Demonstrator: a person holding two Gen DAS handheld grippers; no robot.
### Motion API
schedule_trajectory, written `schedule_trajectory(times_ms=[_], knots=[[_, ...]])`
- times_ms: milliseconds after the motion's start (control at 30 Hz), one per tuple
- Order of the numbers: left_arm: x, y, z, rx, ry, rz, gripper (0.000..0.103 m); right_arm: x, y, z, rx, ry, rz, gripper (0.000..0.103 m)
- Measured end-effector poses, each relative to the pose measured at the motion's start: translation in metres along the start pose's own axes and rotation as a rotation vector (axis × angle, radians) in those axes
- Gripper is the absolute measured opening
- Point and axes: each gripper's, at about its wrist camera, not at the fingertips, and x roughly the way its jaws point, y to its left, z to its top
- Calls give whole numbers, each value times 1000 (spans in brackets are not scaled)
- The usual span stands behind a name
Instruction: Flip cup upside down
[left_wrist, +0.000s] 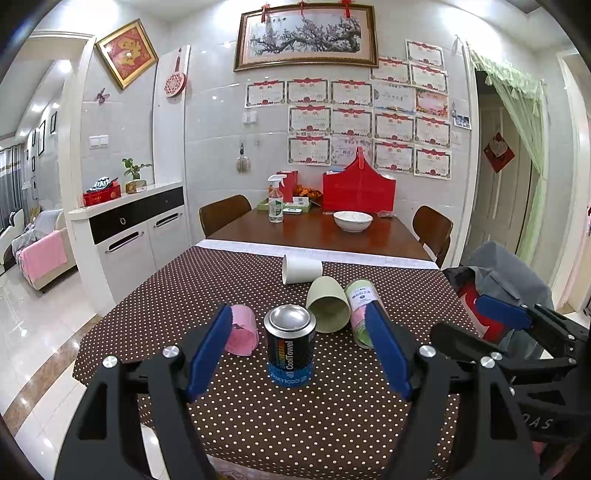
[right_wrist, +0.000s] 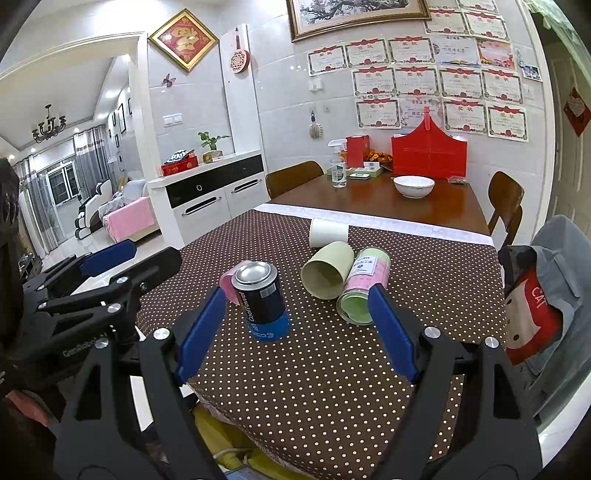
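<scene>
bench (left_wrist: 258, 424) under a brown polka-dot cloth fills the space ahead of both claws; its far half is bare wood.

left claw (left_wrist: 299, 350): blue pads spread wide, nothing pinched, hovering over the near part of the cloth. right claw (right_wrist: 297, 325): same, spread wide and empty. each shows in the other's view: right claw at the right edge of the left view, left claw at the left edge of the right view.

red bag (left_wrist: 358, 188) stands far ahead at the wall end of the bench, white bowl (left_wrist: 352, 220) just in front of it, spray bottle (left_wrist: 276, 199) left of the bowl.

dark can (left_wrist: 290, 345) marked cooltowel stands upside down dead centre between the left claw's pads, no contact. in the right view it sits ahead, inside the left pad.

green cup (left_wrist: 328, 304) lies on its side just beyond the can and right of it, mouth toward the claws. label tube (left_wrist: 364, 314) lies right beside it, looks touching, partly behind the left claw's right pad. white cup (left_wrist: 301, 269) lies on its side further ahead, mouth to the left. pink cup (left_wrist: 242, 330) lies on its side left of the can, partly behind the left pad.
</scene>
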Motion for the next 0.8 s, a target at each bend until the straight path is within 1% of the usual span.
schedule_trajectory(times_ms=[433,800], knots=[[2,-5,2,5,12,12,73,2,-4,3,5,-5,7,78],[-1,-4,1,5,6,18,73,3,-2,3,1,-7,8,78]])
